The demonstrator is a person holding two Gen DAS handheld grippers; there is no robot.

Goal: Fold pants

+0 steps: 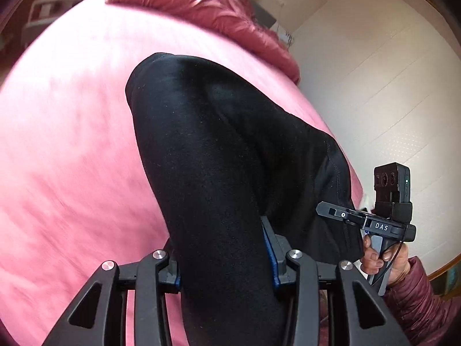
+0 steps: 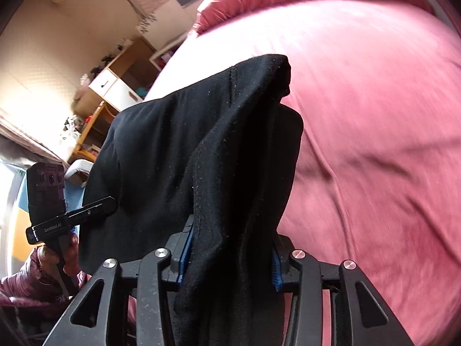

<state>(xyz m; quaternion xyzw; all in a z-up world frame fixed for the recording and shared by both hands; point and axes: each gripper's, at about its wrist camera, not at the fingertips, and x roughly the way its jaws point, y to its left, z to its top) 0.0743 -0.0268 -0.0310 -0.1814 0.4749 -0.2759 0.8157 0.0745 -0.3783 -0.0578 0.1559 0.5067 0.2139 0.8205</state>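
The black pants (image 1: 219, 150) are lifted above a bed covered by a pink sheet (image 1: 72, 144), held up at two places so that the fabric drapes over both tools and fills the middle of each wrist view. In the left wrist view the left tongs (image 1: 226, 262) are closed on a thick fold of the cloth, which passes between the two blue-edged fingers (image 1: 269, 248) and rises away from the camera in a smooth, rounded hump. Lower right in that view, the right tongs (image 1: 350, 222) show from the side, gripped by the person's right hand (image 1: 386, 259) in a dark red quilted sleeve, their tip buried in the hanging edge of the pants (the closure itself is hidden there by the cloth). The right wrist view settles it: the right tongs (image 2: 229, 256) are clamped on a bunched strip of the black fabric that runs between their fingers (image 2: 185, 248) and spreads upward into a wide flap with a stitched seam. At the left of that view the left tongs (image 2: 98, 206) appear side-on beside the cloth, held by the left hand (image 2: 54, 256). A rumpled pink duvet (image 1: 207, 8) lies at the far end of the bed. Beyond the bed's edge stand a wooden shelf unit with white drawers (image 2: 115, 80) and a pale wall (image 1: 374, 72).
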